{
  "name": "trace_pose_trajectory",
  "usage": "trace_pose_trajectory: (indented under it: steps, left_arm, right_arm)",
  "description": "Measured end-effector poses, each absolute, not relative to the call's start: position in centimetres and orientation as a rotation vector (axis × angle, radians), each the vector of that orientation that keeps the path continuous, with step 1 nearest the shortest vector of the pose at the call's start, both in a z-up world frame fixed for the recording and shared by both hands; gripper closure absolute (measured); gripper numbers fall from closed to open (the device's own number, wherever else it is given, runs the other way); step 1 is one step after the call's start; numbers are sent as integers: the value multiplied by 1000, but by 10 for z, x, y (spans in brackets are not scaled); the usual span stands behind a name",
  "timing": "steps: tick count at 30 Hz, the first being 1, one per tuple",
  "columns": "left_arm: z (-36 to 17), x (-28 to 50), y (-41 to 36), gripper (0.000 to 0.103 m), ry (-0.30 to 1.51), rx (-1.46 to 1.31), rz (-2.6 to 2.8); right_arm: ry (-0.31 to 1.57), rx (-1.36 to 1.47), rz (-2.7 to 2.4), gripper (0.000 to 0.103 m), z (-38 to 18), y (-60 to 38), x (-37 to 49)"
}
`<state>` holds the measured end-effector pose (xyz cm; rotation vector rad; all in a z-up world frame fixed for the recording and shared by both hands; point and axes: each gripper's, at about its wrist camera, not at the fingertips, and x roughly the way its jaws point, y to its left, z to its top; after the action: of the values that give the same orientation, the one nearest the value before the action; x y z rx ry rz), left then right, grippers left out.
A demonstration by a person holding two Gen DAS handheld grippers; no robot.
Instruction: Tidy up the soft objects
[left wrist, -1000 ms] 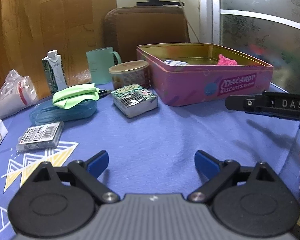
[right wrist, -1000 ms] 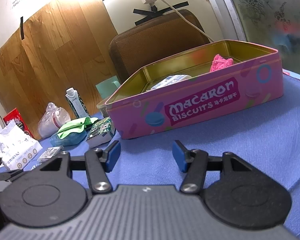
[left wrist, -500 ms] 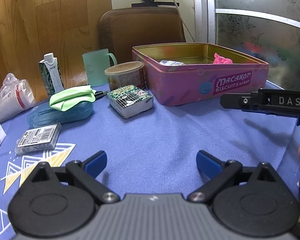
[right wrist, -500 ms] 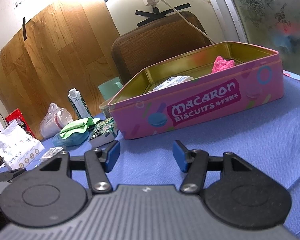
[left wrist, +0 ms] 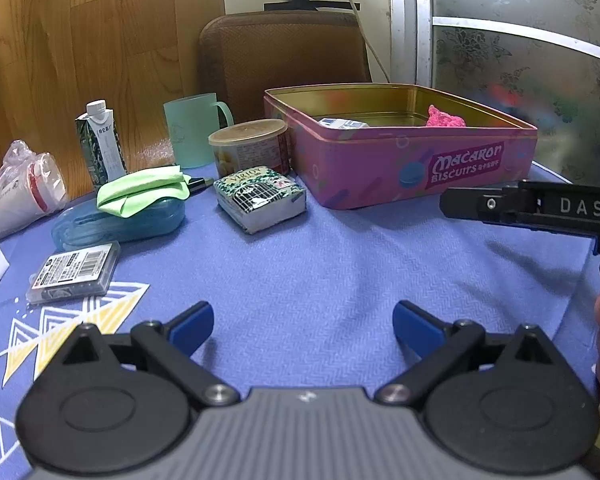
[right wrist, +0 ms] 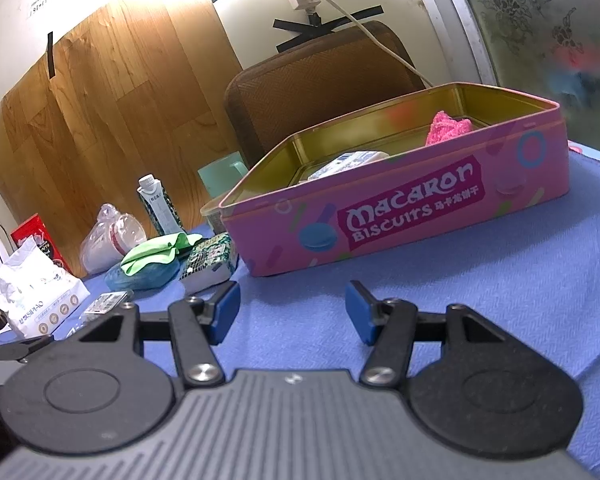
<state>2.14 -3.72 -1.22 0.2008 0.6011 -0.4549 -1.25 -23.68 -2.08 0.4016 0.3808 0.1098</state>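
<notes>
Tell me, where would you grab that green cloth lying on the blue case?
Pinch the raised folded edge of the green cloth from above. It lies loosely bunched on the blue case, so its upper folds offer something to nip without catching the case.

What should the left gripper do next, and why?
Probably reach toward the green cloth lying on the blue case. The left gripper is open and empty, and the pink tin already holds a pink knit piece.
</notes>
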Motion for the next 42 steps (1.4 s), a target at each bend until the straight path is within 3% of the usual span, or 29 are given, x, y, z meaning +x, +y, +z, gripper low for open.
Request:
trace_pose_trajectory:
  steps: [27, 36, 42]
  left_arm:
    - [-8, 22, -27, 3, 601, 135, -440]
    - [-1, 30, 54, 3, 600, 41, -286]
    - [2, 47, 127, 3, 571, -57, -76]
  right_arm:
    - [371, 362, 127, 42, -16, -229, -15]
    - [400, 252, 247, 42, -6, -195, -1]
    - [464, 126, 438, 35, 0, -143, 25]
